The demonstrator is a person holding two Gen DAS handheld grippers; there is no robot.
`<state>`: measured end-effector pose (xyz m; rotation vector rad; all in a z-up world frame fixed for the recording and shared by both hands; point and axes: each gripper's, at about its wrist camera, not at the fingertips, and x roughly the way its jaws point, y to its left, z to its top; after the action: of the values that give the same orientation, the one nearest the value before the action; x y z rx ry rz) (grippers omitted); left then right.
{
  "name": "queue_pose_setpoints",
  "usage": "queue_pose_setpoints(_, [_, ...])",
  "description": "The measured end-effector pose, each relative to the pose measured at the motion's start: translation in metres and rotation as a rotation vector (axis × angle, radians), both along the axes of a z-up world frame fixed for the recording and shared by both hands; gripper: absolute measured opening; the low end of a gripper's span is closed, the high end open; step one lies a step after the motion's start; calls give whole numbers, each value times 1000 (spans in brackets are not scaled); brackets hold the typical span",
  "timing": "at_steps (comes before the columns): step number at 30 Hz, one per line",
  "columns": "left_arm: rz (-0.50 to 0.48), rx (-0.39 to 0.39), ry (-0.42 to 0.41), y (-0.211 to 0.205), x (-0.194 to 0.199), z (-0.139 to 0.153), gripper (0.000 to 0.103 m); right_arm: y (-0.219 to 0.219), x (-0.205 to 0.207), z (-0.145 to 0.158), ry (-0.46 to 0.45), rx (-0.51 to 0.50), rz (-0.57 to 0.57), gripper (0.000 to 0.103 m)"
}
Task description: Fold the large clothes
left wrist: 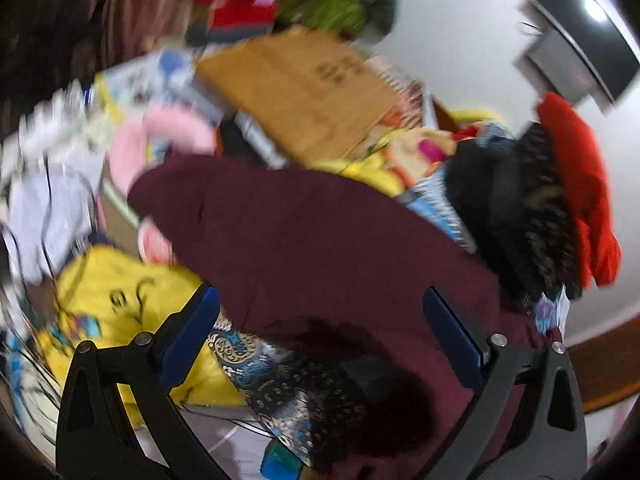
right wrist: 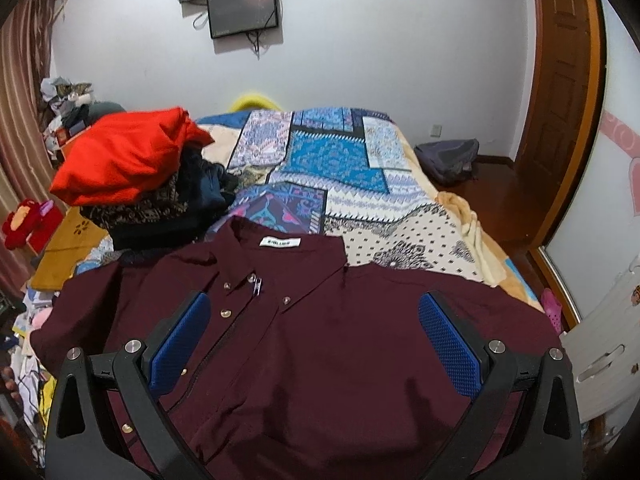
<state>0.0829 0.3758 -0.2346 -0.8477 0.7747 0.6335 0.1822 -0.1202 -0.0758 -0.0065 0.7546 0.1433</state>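
A dark maroon button-up shirt [right wrist: 320,344] lies spread flat, front up, collar away from me, on a patterned bedspread [right wrist: 340,168]. My right gripper [right wrist: 316,320] hovers open and empty over the shirt's chest, blue pads apart. The left wrist view is blurred; there the shirt [left wrist: 320,248] shows as a maroon mass. My left gripper [left wrist: 320,316] is open and empty over the shirt's left side.
A pile of folded clothes topped by a red garment [right wrist: 124,156] sits at the shirt's far left, also in the left wrist view [left wrist: 580,184]. A cardboard box [left wrist: 300,88], yellow bag [left wrist: 120,292] and clutter lie beside the bed. A backpack [right wrist: 448,160] and door [right wrist: 560,100] stand at right.
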Motion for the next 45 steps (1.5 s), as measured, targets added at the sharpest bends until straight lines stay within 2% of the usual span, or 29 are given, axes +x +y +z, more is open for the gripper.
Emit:
queue_pose_setpoints(5, [70, -168, 19, 24, -5, -56, 99, 13, 9, -11, 31, -35, 17, 103])
queue_pose_setpoints(8, [91, -212, 46, 36, -3, -80, 88, 20, 16, -16, 47, -57, 32, 103])
queue_pose_setpoints(11, [113, -242, 52, 46, -1, -98, 68, 27, 21, -20, 59, -75, 46, 103])
queue_pose_setpoints(12, [113, -235, 61, 47, 1, -100, 57, 29, 21, -21, 61, -79, 50, 103])
queue_pose_setpoints(13, [114, -218, 75, 47, 4, -100, 46, 31, 22, -23, 68, -87, 57, 103])
queue_pose_setpoints(14, [113, -177, 98, 47, 8, -99, 42, 33, 23, -25, 74, -93, 61, 103])
queue_pose_setpoints(15, [109, -132, 112, 45, 11, -96, 34, 34, 25, -26, 82, -99, 66, 103])
queue_pose_setpoints(16, [104, -92, 125, 44, 15, -93, 23, 36, 26, -29, 94, -109, 72, 103])
queue_pose_setpoints(18, [88, 15, 162, 37, 22, -80, 10, 38, 28, -31, 107, -122, 77, 103])
queue_pose_setpoints(21, [68, 156, 178, 26, 30, -56, 7, 40, 28, -32, 115, -130, 86, 103])
queue_pose_setpoints(24, [40, 229, 115, 17, 34, -25, 6, 41, 25, -30, 112, -138, 96, 103])
queue_pose_setpoints(27, [-8, 265, 9, 5, 39, 18, 5, 41, 22, -28, 103, -150, 106, 103])
queue_pose_setpoints(31, [-117, 307, -132, -22, 51, 78, 5, 36, 16, -24, 86, -150, 116, 103])
queue_pose_setpoints(34, [-221, 354, -227, -58, 65, 121, 4, 31, 13, -21, 76, -144, 119, 103])
queue_pose_setpoints(37, [-357, 361, -346, -102, 81, 161, 4, 24, 9, -19, 62, -142, 120, 103])
queue_pose_setpoints(40, [-480, 335, -434, -145, 96, 187, 4, 17, 8, -16, 50, -138, 120, 103])
queue_pose_setpoints(45, [-644, 310, -479, -219, 121, 202, 4, 2, 3, -13, 34, -116, 119, 103])
